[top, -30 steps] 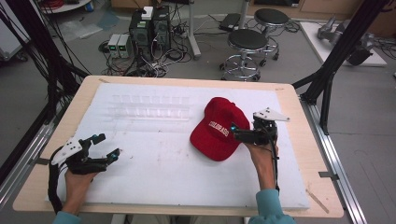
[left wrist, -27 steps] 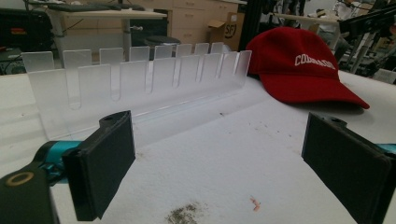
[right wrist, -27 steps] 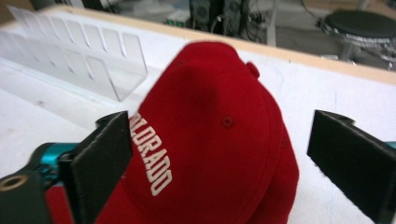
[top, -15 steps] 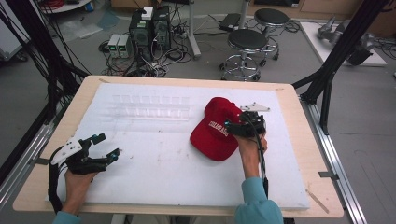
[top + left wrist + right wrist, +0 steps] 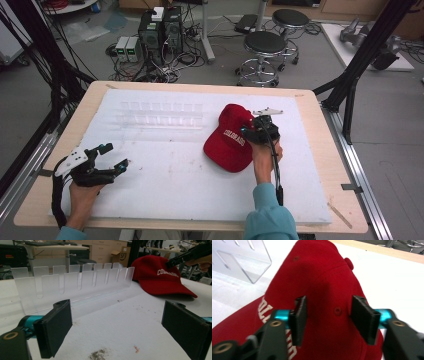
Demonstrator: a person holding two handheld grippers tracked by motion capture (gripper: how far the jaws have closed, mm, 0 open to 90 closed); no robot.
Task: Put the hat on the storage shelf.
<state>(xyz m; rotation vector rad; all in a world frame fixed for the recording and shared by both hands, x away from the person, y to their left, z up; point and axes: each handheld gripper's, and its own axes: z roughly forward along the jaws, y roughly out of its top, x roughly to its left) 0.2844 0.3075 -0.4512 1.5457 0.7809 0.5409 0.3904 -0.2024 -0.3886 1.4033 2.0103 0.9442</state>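
Note:
A red cap [image 5: 227, 145] with white lettering lies right of centre on the white board, brim toward the front. My right gripper [image 5: 247, 131] reaches in from the right and sits low over its crown. In the right gripper view the red cap [image 5: 322, 270] bulges up between the two pads; the right gripper [image 5: 331, 315] has just been closing, and a gap still shows beside each pad. My left gripper [image 5: 116, 155] rests at the front left, far from the cap, open and empty. In the left gripper view the left gripper [image 5: 117, 327] faces the cap [image 5: 157, 277].
A clear slotted acrylic rack [image 5: 160, 114] lies across the back of the white foam board [image 5: 175, 185], left of the cap; the rack [image 5: 75, 282] stands just ahead of my left jaws. Black frame posts [image 5: 350, 85] flank the table. Stools [image 5: 265, 45] stand beyond it.
My right gripper has moved left onto the cap's crown and sunk a little, and its jaws have narrowed around the fabric. The left gripper has stayed put.

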